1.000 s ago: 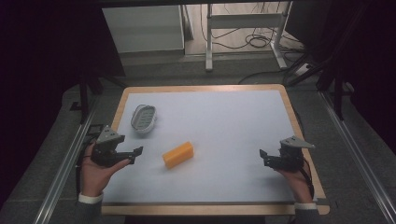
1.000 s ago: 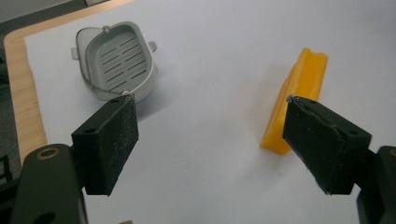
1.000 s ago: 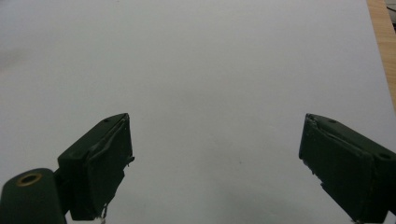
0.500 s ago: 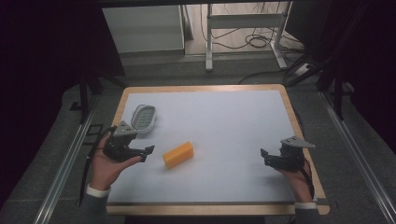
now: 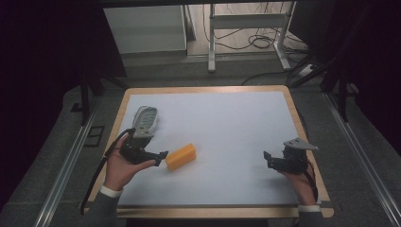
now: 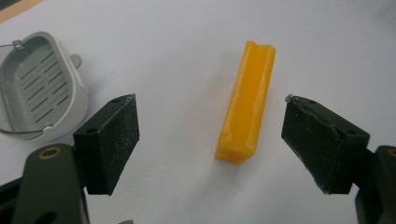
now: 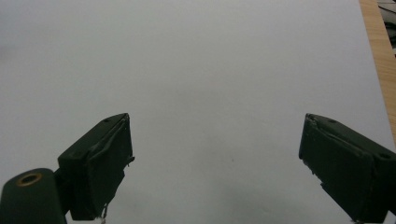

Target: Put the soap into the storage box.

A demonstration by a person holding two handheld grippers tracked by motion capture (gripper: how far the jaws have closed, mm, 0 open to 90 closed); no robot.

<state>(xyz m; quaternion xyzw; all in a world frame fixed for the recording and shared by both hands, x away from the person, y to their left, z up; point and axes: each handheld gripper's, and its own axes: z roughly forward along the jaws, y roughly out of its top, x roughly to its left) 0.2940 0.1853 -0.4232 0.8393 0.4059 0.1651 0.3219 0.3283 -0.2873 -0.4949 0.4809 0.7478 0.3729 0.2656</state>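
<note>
A yellow-orange bar (image 5: pixel 181 156) lies on the white table top (image 5: pixel 227 123), left of centre. In the left gripper view the bar (image 6: pixel 247 103) lies lengthwise between and just beyond my two jaws. My left gripper (image 5: pixel 158 156) is open, its tips right beside the bar's left end without touching it; midpoint in its own view (image 6: pixel 210 140). A grey slotted dish (image 5: pixel 145 118) with a wire handle sits behind the left hand, and shows again (image 6: pixel 39 91) at the upper left. My right gripper (image 5: pixel 268 159) rests open near the table's right edge, nothing between its jaws (image 7: pixel 215 163).
The table has a wooden rim (image 5: pixel 302 127). Bare white surface stretches between the bar and the right gripper. A metal stand (image 5: pixel 246 28) and cables lie on the floor beyond the table's far edge.
My left gripper has moved right and forward, from the table's left edge up to the bar. The right gripper has stayed put. The bar and the dish have not moved.
</note>
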